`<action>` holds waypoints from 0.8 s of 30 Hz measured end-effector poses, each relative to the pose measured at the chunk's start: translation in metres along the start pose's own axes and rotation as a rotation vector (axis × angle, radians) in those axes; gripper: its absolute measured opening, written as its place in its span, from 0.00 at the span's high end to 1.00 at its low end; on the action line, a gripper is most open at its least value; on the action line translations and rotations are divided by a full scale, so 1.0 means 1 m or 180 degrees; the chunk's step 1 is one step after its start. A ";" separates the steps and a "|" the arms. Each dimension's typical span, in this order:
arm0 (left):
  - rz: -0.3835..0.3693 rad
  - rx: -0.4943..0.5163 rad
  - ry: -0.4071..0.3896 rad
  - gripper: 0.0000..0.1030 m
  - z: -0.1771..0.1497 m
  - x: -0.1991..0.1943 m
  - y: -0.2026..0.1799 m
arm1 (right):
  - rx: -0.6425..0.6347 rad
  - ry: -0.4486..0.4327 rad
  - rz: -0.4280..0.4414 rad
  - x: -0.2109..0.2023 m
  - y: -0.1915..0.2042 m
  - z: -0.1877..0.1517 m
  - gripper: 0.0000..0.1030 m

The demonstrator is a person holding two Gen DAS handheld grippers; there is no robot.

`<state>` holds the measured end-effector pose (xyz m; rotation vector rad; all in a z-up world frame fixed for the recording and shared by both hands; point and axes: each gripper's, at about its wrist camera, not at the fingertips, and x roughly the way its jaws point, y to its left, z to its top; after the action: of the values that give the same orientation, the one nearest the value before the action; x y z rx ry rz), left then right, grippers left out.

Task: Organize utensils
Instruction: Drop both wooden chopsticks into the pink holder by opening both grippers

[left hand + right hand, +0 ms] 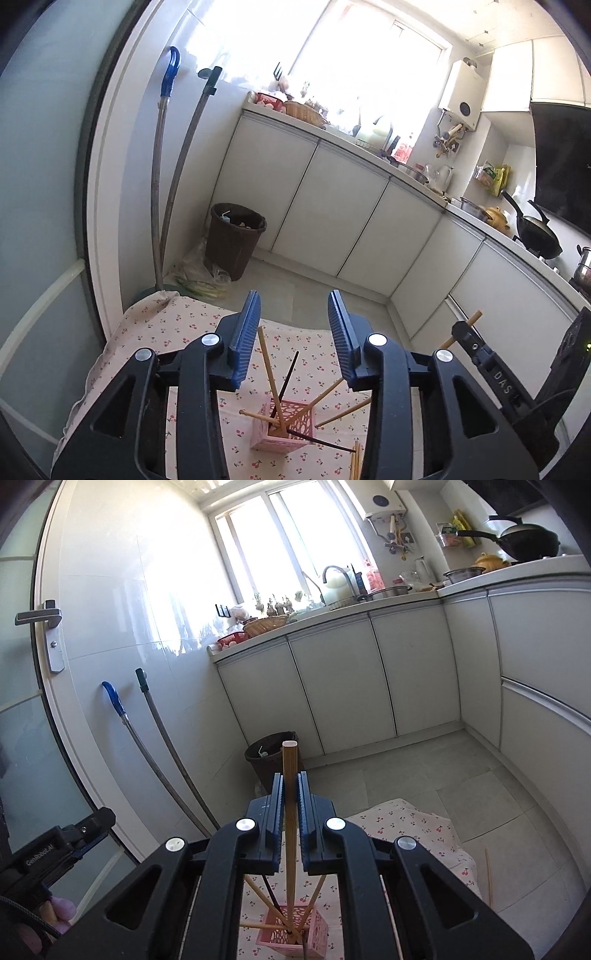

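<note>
My own frame covers the lower part of the pink holder [291, 936], so I cannot see where the chopstick [289, 812] I hold meets it. At the bottom edge of the left wrist view, loose chopsticks [355, 461] are cut off. The small items on the windowsill [275, 605] are too small to name.

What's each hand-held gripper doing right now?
Left hand-held gripper: open, nothing between its jaws.
Right hand-held gripper: shut on a wooden chopstick, over the pink holder.
</note>
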<state>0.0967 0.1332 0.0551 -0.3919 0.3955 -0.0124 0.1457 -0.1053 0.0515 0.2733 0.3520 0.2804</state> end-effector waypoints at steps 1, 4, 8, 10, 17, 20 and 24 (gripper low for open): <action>0.0009 0.0013 0.0026 0.63 -0.001 0.002 0.000 | -0.0016 -0.0007 -0.0005 0.004 0.003 -0.003 0.93; 0.0032 0.0016 0.0136 0.62 -0.007 0.012 0.001 | 0.0018 0.0025 0.0102 0.017 0.008 -0.020 0.92; 0.0180 0.0160 0.0295 0.62 -0.021 0.027 0.002 | -0.0141 0.0262 0.0079 0.030 0.016 -0.044 0.85; 0.0196 0.0215 0.0402 0.62 -0.026 0.033 0.003 | -0.0234 0.0330 0.0084 0.026 0.019 -0.046 0.84; 0.0213 0.0362 0.0706 0.58 -0.046 0.039 -0.005 | -0.0449 0.0496 -0.0064 0.002 0.015 -0.052 0.60; 0.0261 0.0482 0.0762 0.54 -0.058 0.036 -0.011 | -0.0493 0.0574 -0.0147 -0.004 0.008 -0.058 0.60; 0.0309 0.0587 0.0838 0.47 -0.070 0.035 -0.014 | -0.0526 0.0725 -0.0255 -0.011 -0.003 -0.067 0.55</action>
<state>0.1031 0.0912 -0.0123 -0.1882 0.6678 -0.0059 0.1111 -0.0973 -0.0068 0.0641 0.5603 0.2606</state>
